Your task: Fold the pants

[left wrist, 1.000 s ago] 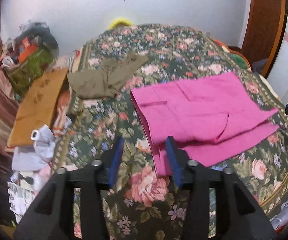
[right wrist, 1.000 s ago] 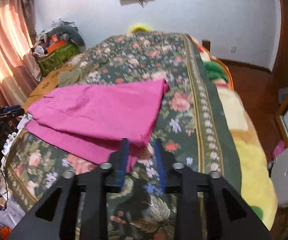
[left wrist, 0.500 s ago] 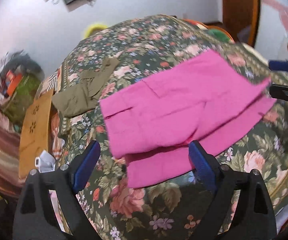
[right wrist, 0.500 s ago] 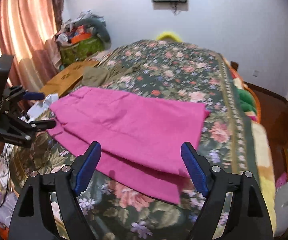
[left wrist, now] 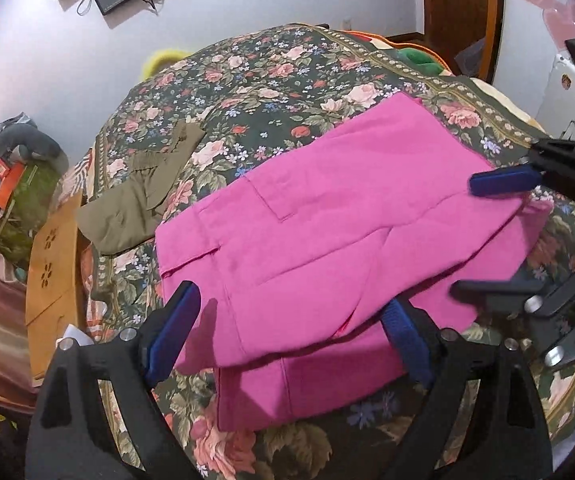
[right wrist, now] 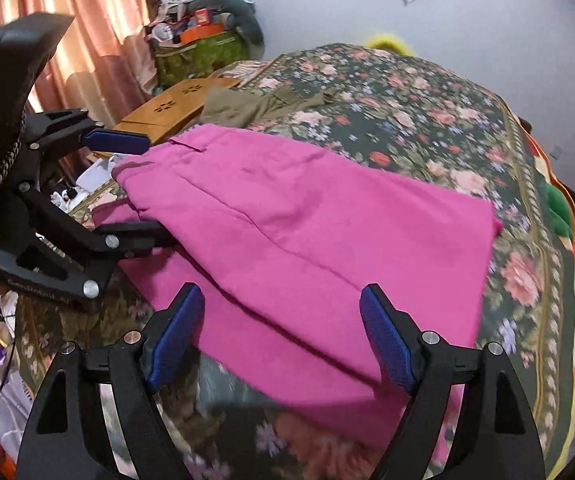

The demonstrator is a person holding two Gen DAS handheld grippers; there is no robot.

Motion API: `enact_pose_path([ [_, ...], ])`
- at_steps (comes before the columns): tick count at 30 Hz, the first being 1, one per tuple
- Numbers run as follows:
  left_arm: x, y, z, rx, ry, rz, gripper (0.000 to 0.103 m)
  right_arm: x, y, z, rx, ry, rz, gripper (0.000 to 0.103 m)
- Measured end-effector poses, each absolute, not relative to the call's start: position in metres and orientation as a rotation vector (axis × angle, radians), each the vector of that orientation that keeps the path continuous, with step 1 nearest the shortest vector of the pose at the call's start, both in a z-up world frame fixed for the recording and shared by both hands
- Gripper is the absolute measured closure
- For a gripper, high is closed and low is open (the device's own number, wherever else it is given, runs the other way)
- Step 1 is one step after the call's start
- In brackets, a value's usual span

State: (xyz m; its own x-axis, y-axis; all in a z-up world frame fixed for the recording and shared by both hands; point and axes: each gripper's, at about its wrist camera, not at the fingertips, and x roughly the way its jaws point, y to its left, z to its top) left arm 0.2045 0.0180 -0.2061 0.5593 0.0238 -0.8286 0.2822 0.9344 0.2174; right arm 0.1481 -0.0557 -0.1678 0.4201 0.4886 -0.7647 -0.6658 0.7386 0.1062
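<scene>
Bright pink pants (left wrist: pixel 327 232) lie folded in layers across a floral bedspread (left wrist: pixel 287 76). My left gripper (left wrist: pixel 289 336) is wide open over their near left end, with cloth under the gap and neither blue pad pressing on it. The right wrist view shows the same pants (right wrist: pixel 307 232). My right gripper (right wrist: pixel 281 340) straddles their near edge, its jaws wide but closing a little, and the pads are clear of the cloth. Each gripper shows in the other's view: the right gripper (left wrist: pixel 487 236) at the pants' right end, the left gripper (right wrist: pixel 135 188) at the left end.
An olive garment (left wrist: pixel 139 200) lies on the bed beyond the pants' left end. A wooden board (left wrist: pixel 51 256) leans at the bed's left side, with a pile of clutter (left wrist: pixel 7 168) behind it. A wooden door (left wrist: pixel 459 8) stands at the far right.
Both grippers went from nearly shut to wide open. Both moved in over the pants and rolled, so each now appears in the other's view.
</scene>
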Motion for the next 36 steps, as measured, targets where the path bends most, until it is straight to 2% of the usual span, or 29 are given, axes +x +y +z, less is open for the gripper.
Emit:
enact_pose_path([
  [1,0.205,0.018,-0.205,0.338,0.97,-0.164,0.013,0.15,-0.053,-0.168,-0.23,0.874,0.74,0.03],
  [3,0.205,0.018,-0.204,0.323,0.971,-0.183,0.015,0.155,-0.049,-0.167,-0.209,0.878,0.773,0.046],
  [4,0.206,0.018,-0.204,0.325,0.968,-0.171,0.015,0.157,-0.048,-0.166,-0.201,0.882,0.789,0.051],
  [5,0.206,0.018,-0.205,0.319,0.973,-0.178,0.015,0.159,-0.047,-0.166,-0.2,0.881,0.791,0.063],
  [7,0.207,0.02,-0.208,0.281,0.992,-0.217,0.015,0.162,-0.047,-0.166,-0.188,0.887,0.802,0.071],
  [8,0.206,0.02,-0.209,0.275,0.996,-0.22,0.015,0.164,-0.047,-0.167,-0.175,0.893,0.812,0.081],
  [9,0.206,0.02,-0.211,0.28,0.996,-0.219,0.017,0.164,-0.047,-0.166,-0.166,0.894,0.82,0.09],
  [10,0.204,0.019,-0.211,0.289,0.988,-0.216,0.021,0.164,-0.048,-0.166,-0.16,0.896,0.823,0.094],
  [13,0.202,0.018,-0.211,0.298,0.973,-0.212,0.042,0.162,-0.05,-0.163,-0.159,0.873,0.812,0.096],
  [15,0.202,0.018,-0.211,0.301,0.968,-0.209,0.061,0.16,-0.052,-0.159,-0.148,0.855,0.808,0.097],
  [16,0.202,0.017,-0.21,0.305,0.966,-0.207,0.065,0.159,-0.053,-0.157,-0.146,0.845,0.808,0.098],
  [18,0.201,0.017,-0.208,0.303,0.951,-0.21,0.08,0.157,-0.052,-0.153,-0.146,0.834,0.813,0.098],
  [20,0.199,0.016,-0.201,0.305,0.925,-0.201,0.087,0.156,-0.052,-0.149,-0.149,0.821,0.818,0.098],
  [27,0.185,0.018,-0.182,0.262,0.881,-0.222,0.091,0.143,-0.054,-0.134,-0.179,0.772,0.832,0.099],
  [36,0.168,0.018,-0.204,0.194,0.965,-0.241,0.088,0.133,-0.056,-0.155,-0.167,0.846,0.84,0.098],
])
